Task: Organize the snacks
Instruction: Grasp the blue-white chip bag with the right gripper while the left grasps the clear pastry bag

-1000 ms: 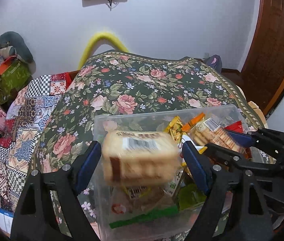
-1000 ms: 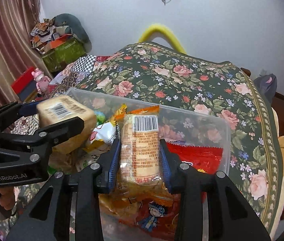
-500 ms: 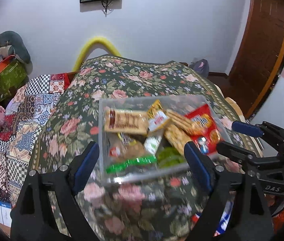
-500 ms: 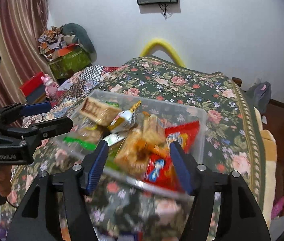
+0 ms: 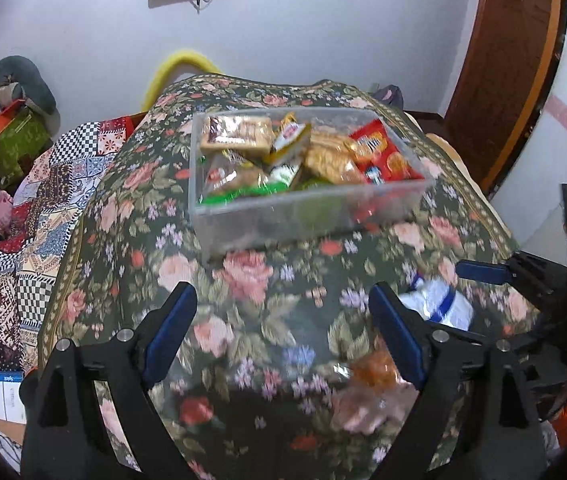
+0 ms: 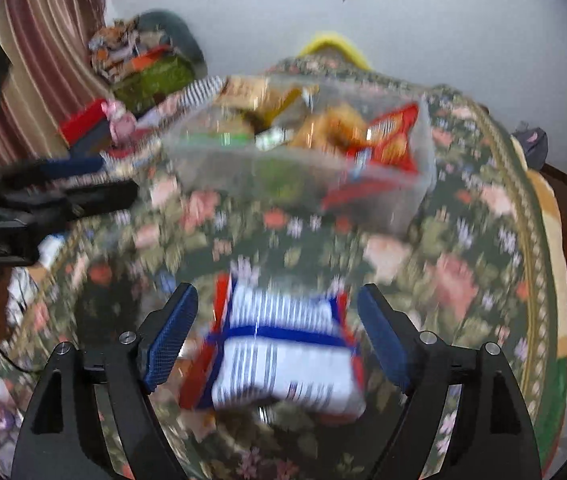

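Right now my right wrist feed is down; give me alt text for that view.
The open right gripper hangs over a white-and-blue striped snack packet lying on the floral tablecloth, its fingers either side of the packet but apart from it. Beyond sits a clear plastic bin filled with snack packs, and the left gripper shows at the left edge. The picture is motion-blurred.

No brand, number or sign is shown clearly enough to be read in either view. Printing is seen on the red snack packet (image 5: pixel 379 154) in the clear bin (image 5: pixel 307 210), but its letters are blurred beyond reading. Dark lettering is seen on the white and blue box (image 5: pixel 3 394) at the lower left of the left wrist view, too small to be made out. Only stripes are seen on the blurred blue and white packet (image 6: pixel 287 354).
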The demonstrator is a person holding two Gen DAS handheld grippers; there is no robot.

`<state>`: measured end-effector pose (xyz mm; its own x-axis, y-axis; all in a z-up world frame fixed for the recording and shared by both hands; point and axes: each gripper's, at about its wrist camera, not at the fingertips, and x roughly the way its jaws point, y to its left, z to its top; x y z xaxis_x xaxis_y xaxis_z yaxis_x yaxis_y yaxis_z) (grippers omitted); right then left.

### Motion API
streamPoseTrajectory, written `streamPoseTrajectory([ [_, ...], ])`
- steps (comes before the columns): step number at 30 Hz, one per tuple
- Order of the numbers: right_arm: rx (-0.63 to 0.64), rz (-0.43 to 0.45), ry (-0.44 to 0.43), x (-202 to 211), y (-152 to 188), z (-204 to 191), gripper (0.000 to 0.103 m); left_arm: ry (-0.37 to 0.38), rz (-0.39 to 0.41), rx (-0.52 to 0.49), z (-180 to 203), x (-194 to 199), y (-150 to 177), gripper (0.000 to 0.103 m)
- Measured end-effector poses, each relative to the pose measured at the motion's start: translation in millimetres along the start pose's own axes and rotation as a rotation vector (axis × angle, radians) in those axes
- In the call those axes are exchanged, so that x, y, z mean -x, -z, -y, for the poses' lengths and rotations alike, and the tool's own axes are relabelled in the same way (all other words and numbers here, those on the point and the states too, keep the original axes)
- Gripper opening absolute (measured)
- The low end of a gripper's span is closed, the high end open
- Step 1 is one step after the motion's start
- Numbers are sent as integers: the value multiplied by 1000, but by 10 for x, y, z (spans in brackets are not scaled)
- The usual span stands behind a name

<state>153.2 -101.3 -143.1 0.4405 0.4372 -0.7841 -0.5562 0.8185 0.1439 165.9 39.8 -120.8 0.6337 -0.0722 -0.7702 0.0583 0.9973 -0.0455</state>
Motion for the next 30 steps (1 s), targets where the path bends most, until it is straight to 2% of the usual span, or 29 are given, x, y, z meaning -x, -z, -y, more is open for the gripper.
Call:
streamPoseTrajectory([
  [7, -108, -22, -28, -114, 151, 205, 88, 43, -34, 14, 73, -35, 212, 91],
  [14, -118, -37, 19, -162, 277, 305, 88, 74, -82, 24, 194, -163, 325, 91],
  [20, -115, -10, 46, -69, 397, 360, 71, 115, -93, -5, 397, -159, 369, 93],
  [26, -119, 7, 72, 125, 519, 401, 65, 140, -136, -29, 645, -268, 465, 94],
  [30, -151, 22, 73, 270, 574, 466, 64, 115, -146, -52, 767, -383, 495, 95],
])
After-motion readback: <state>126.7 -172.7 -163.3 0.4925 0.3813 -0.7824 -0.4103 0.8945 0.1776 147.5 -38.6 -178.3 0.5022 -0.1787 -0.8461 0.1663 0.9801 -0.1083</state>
